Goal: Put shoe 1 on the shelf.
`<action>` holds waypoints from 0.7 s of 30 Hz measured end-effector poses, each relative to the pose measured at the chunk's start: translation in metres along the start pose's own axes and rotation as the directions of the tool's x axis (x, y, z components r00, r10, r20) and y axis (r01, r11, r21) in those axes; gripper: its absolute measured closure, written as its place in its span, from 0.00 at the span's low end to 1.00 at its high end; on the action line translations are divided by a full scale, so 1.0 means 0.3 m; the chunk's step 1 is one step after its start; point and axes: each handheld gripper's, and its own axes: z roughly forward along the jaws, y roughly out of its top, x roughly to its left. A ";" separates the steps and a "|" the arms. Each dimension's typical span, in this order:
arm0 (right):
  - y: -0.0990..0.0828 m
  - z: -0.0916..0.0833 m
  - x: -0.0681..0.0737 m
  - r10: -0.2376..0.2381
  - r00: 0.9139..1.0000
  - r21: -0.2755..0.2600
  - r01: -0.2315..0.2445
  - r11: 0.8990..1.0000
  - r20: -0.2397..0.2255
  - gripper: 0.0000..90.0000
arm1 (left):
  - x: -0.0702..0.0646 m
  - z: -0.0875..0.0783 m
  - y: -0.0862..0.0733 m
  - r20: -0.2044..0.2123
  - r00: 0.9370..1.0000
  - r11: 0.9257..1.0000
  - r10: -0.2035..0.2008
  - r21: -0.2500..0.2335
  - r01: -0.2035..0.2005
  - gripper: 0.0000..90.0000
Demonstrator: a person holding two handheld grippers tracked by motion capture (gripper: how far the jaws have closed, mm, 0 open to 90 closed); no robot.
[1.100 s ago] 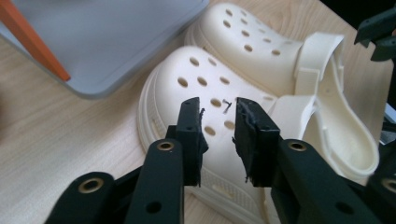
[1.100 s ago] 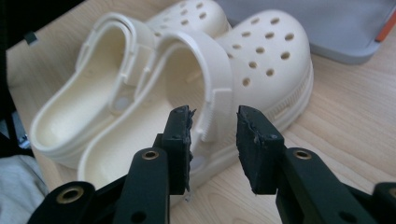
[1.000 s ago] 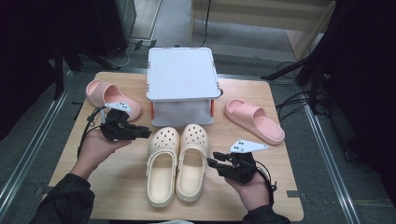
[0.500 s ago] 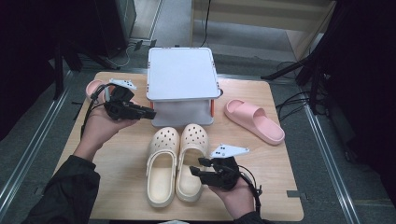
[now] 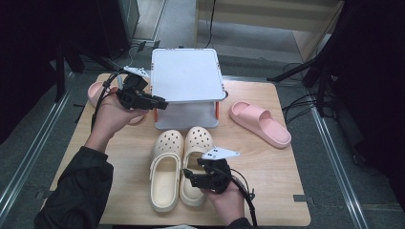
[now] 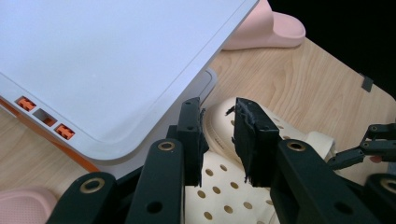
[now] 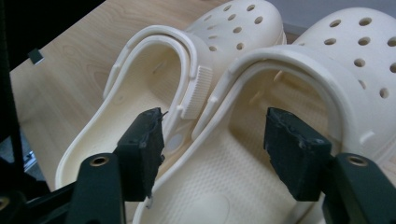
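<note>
The left gripper [image 5: 160, 102] has moved up to the near left corner of the white box [image 5: 187, 75], jaws a little apart, holding nothing. The right gripper [image 5: 188, 179] has slid left, wide open over the cream clogs [image 5: 180, 164], near the middle. Maybe a grab comes next.

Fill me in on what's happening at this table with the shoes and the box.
A person works at a wooden table with a gripper in each hand. The right gripper hangs open over the heel end of the right-hand cream clog, its jaws either side of the heel strap, gripping nothing. The left gripper is up by the lid edge of the white storage box, jaws partly open and empty. Two pink slides lie untouched, one right of the box, one behind the left hand.
</note>
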 end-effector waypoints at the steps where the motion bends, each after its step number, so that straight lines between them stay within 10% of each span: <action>1: 0.000 0.008 0.001 -0.002 1.000 -0.002 0.002 1.000 0.004 0.39 | 0.003 0.001 0.000 0.000 1.000 1.000 -0.002 -0.004 0.002 0.79; 21: 0.025 0.133 0.039 0.086 0.993 0.012 -0.087 0.996 0.079 0.24 | 0.047 0.085 0.027 0.022 1.000 1.000 0.000 -0.012 0.000 0.82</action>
